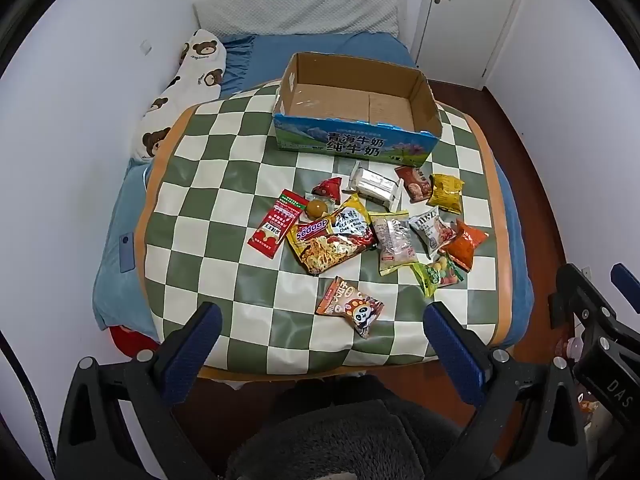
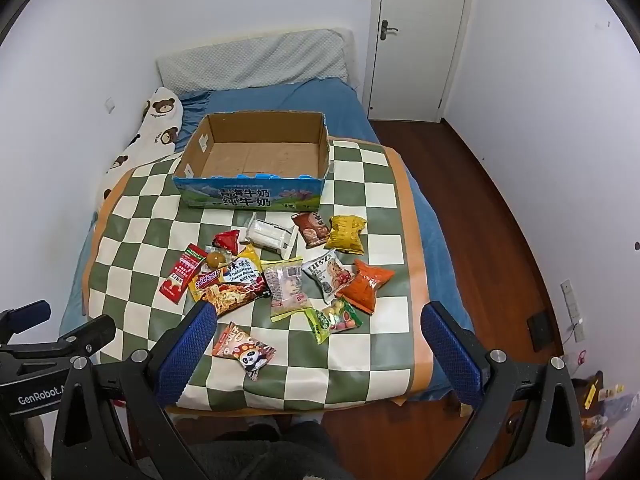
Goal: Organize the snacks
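Note:
Several snack packets lie scattered on a green-and-white checked mat (image 1: 224,160) (image 2: 132,256) on a bed. An empty cardboard milk box (image 1: 356,140) (image 2: 250,196) stands behind them. Nearest me lies a panda packet (image 1: 352,306) (image 2: 245,350). Beyond it are a noodle pack (image 1: 330,240) (image 2: 230,284), a red sachet (image 1: 274,224) (image 2: 180,274), an orange bag (image 1: 466,244) (image 2: 366,282) and a yellow bag (image 1: 446,192) (image 2: 346,232). My left gripper (image 1: 324,312) and my right gripper (image 2: 320,312) hover open above the mat's near edge, holding nothing.
A bear-print pillow (image 1: 184,80) (image 2: 154,124) lies against the left wall and a grey headboard cushion (image 1: 296,10) (image 2: 252,60) at the back. Wooden floor (image 2: 480,200) and a white door (image 2: 420,40) are on the right. The other gripper's body (image 1: 600,328) (image 2: 44,344) shows at each view's edge.

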`<state>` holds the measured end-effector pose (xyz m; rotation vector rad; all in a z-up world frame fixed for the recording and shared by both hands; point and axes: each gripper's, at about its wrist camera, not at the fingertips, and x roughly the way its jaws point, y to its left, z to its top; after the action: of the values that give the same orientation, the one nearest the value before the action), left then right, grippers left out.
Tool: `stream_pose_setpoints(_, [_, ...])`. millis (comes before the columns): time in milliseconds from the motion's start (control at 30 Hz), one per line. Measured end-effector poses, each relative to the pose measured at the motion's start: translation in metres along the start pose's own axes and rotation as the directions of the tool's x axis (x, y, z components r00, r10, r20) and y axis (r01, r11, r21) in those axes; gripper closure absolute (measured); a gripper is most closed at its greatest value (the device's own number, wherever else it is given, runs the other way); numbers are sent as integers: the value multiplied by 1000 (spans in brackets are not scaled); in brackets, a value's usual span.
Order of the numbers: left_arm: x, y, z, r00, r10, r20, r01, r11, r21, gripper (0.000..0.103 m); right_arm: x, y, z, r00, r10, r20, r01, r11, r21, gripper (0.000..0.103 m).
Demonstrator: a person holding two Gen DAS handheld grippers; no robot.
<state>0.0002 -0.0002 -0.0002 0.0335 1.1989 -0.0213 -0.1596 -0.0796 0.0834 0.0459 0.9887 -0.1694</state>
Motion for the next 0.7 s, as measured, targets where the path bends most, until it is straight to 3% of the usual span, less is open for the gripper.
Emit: stream_pose_setpoints(700, [1,0,0,1000,-23,1,23,1000,-7,0,-1,0,0,1000,-5,-9,5,1000,-11,0])
